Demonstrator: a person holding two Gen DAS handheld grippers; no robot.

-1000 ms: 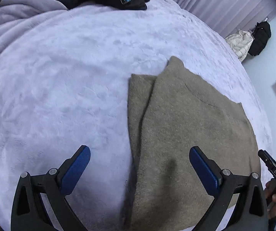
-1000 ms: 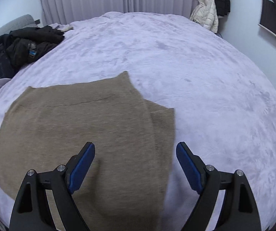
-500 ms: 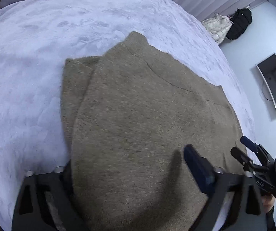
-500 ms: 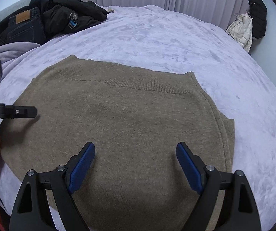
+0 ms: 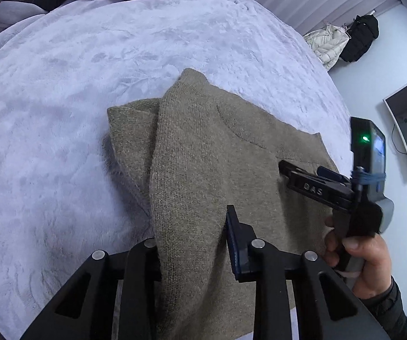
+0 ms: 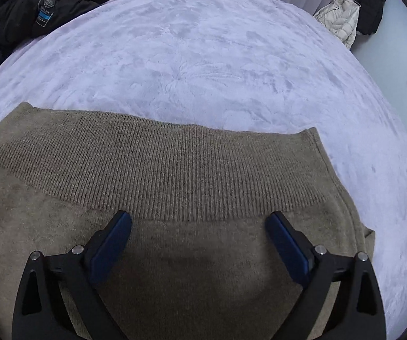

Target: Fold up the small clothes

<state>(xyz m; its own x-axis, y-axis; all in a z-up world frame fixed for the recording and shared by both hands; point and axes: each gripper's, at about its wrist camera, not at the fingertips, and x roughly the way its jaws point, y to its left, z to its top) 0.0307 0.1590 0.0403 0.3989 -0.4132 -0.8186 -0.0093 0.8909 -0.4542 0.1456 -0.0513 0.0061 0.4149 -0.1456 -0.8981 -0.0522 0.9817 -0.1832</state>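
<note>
Already the left claw (image 5: pixel 192 243) is closing on the sweater (image 5: pixel 203 155) fold; right claw (image 6: pixel 197 243), still widening, hovers empty above it—a shallow pinch might slip.

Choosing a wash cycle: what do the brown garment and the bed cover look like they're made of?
Brown sweater: knitted, probably wool or a wool blend; matte, slightly fuzzy, with a ribbed band. Lavender blanket: plush fleece or similar pile, likely synthetic; brushed swirl marks show in its soft nap.

Olive-brown ribbed-knit sweater (image 6: pixel 192 170) on a pale lilac blanket (image 6: pixel 203 56); blue-padded black fingers (image 6: pixel 109 243).
</note>
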